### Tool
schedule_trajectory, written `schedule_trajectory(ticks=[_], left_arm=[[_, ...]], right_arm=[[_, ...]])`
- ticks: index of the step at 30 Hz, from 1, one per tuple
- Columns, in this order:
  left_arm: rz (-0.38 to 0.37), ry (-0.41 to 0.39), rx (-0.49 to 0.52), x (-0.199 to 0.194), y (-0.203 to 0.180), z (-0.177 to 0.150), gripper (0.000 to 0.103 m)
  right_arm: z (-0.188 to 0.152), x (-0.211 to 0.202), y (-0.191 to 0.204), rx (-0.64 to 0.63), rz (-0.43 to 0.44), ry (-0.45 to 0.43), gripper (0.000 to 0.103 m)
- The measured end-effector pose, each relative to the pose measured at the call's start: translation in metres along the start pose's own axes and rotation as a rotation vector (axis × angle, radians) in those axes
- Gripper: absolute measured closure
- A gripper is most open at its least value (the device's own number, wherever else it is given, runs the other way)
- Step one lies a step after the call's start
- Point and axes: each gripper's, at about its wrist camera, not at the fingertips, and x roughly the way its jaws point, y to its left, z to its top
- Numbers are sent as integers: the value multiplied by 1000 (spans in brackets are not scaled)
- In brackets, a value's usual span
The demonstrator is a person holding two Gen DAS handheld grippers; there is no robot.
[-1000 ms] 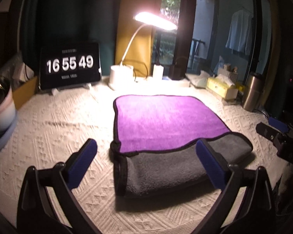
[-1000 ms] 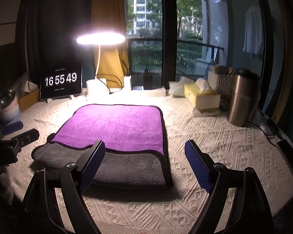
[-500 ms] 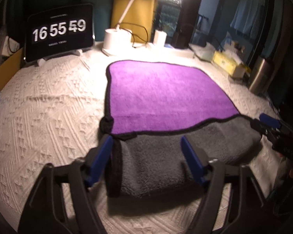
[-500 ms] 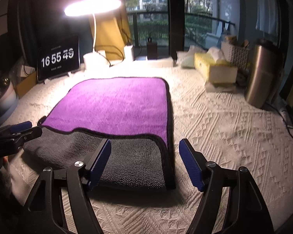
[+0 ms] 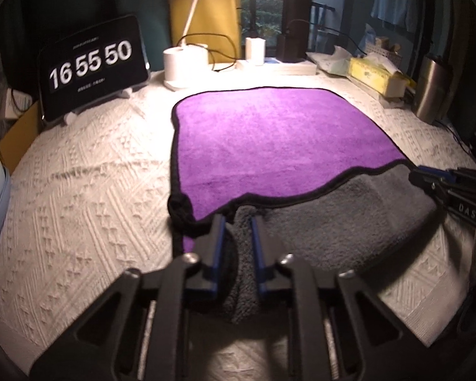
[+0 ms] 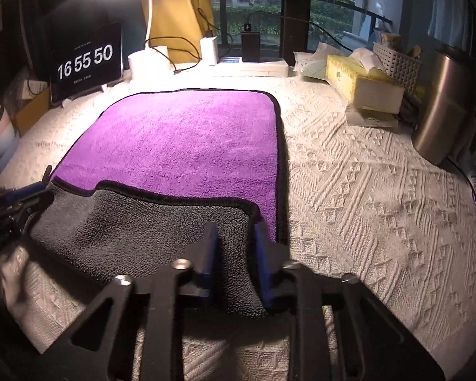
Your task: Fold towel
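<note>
Both the left gripper [image 5: 237, 222] and right gripper [image 6: 234, 231] pinch the towel [image 5: 279, 139] at its grey folded edge — grasp made, next carrying that edge evenly toward the far hem.

A towel [image 6: 181, 146] lies mid-table on the tablecloth [image 6: 365, 197], near edge folded back onto itself – a clock display [image 6: 85, 63] at the far left corner, a lamp base [image 6: 147, 62] beside it, tissue box [image 6: 361, 85] and metal canister [image 6: 444, 104] along the right edge
</note>
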Motion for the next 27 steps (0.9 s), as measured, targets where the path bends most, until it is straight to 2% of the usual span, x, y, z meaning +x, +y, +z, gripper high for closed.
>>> schedule_trajectory(ticks=[2, 6, 15, 27], left_arm=[[1, -10, 16, -2, -3, 0, 91], [1, -32, 6, -8, 0, 2, 96], [1, -122, 6, -28, 3, 17, 96], [13, -199, 20, -23, 9, 49, 96]], right_arm=[[0, -3, 2, -14, -6, -11, 96], [2, -13, 4, -30, -23, -51, 97], [14, -37, 3, -25, -62, -156, 98], [43, -35, -8, -4, -137, -239, 98]])
